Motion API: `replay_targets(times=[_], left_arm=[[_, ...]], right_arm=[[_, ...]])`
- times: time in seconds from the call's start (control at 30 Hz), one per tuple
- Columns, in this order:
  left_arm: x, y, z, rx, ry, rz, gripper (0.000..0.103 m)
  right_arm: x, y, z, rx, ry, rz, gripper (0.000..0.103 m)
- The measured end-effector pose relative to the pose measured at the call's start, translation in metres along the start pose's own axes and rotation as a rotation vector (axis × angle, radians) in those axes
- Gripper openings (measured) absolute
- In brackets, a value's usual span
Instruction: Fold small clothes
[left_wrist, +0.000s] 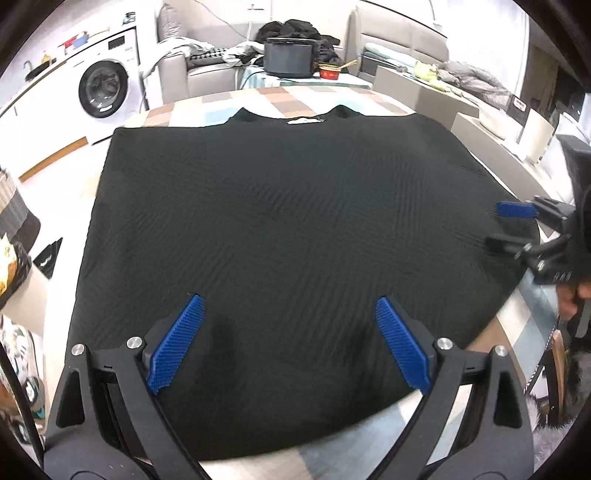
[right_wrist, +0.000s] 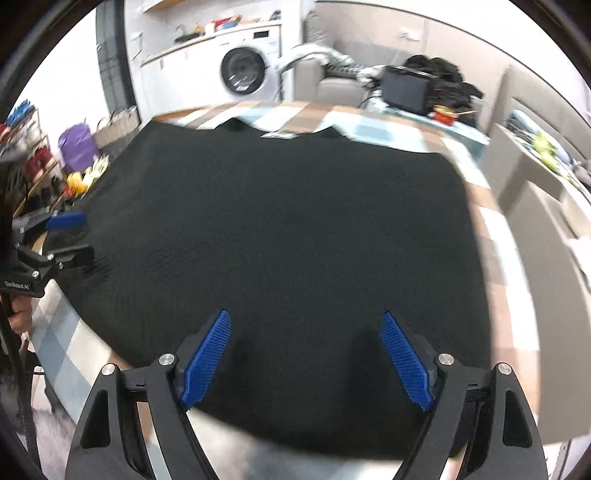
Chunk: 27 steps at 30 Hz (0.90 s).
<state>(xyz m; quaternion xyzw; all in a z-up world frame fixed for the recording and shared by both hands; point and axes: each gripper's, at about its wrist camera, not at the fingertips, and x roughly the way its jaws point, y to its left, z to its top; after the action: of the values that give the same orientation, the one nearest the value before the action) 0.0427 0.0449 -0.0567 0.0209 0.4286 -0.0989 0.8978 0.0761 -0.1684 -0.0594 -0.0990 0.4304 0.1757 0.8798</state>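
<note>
Left wrist view: your left gripper (left_wrist: 290, 347) is spread wide, blue pads (left_wrist: 177, 347) apart and holding nothing; it hangs over the near hem of the black garment (left_wrist: 280, 221); the garment lies flat ahead of the fingers on the checked tablecloth (left_wrist: 280, 98), collar and white label (left_wrist: 304, 120) at the far end; your right gripper (left_wrist: 508, 227) comes in from the right at the garment's side edge, its fingers parted; far beyond to the left, a washing machine (left_wrist: 107, 88).

Right wrist view: your right gripper (right_wrist: 304, 360) is likewise released, pads (right_wrist: 406, 362) wide apart over the near hem; the black garment (right_wrist: 288, 229) spreads ahead, blurred; your left gripper (right_wrist: 72, 238) sits at the left edge of the cloth, fingers apart; the washing machine (right_wrist: 245, 72) is far ahead.
</note>
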Motion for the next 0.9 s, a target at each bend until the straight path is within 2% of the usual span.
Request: replay_targets(times=[0.1, 0.17, 0.2, 0.27, 0.33, 0.43, 0.53, 0.63, 0.73, 0.9], left_arm=[[0.018, -0.004, 0.013, 0.013, 0.022, 0.012, 0.093], [0.027, -0.002, 0.012, 0.014, 0.059, 0.044, 0.094], [0.030, 0.002, 0.010, 0.011, 0.073, 0.051, 0.094], [0.027, 0.007, 0.008, 0.005, 0.059, 0.026, 0.094], [0.024, 0.013, 0.005, -0.007, 0.056, 0.019, 0.094], [0.020, 0.024, 0.002, -0.039, 0.051, 0.028, 0.095], [0.018, 0.030, 0.003, -0.063, 0.039, 0.043, 0.095], [0.017, 0.027, 0.011, -0.063, 0.022, 0.040, 0.095], [0.024, 0.015, 0.025, -0.026, 0.018, 0.044, 0.095], [0.048, -0.001, 0.047, 0.032, 0.047, 0.035, 0.095]], right_arm=[[0.021, 0.019, 0.009, -0.051, 0.033, -0.003, 0.086], [0.025, 0.021, 0.011, -0.063, 0.016, -0.009, 0.087], [0.026, 0.017, 0.011, -0.053, 0.020, 0.001, 0.087], [0.024, 0.002, 0.007, -0.025, 0.018, -0.030, 0.087], [0.018, -0.015, 0.001, 0.023, 0.011, 0.004, 0.088], [0.010, -0.033, -0.007, 0.045, 0.014, -0.105, 0.088], [0.004, -0.047, -0.012, 0.098, 0.015, -0.119, 0.088], [0.004, -0.038, -0.004, 0.089, 0.003, -0.117, 0.088], [0.010, -0.019, 0.008, 0.060, -0.002, -0.072, 0.088], [0.044, 0.017, 0.042, 0.005, 0.035, -0.016, 0.088]])
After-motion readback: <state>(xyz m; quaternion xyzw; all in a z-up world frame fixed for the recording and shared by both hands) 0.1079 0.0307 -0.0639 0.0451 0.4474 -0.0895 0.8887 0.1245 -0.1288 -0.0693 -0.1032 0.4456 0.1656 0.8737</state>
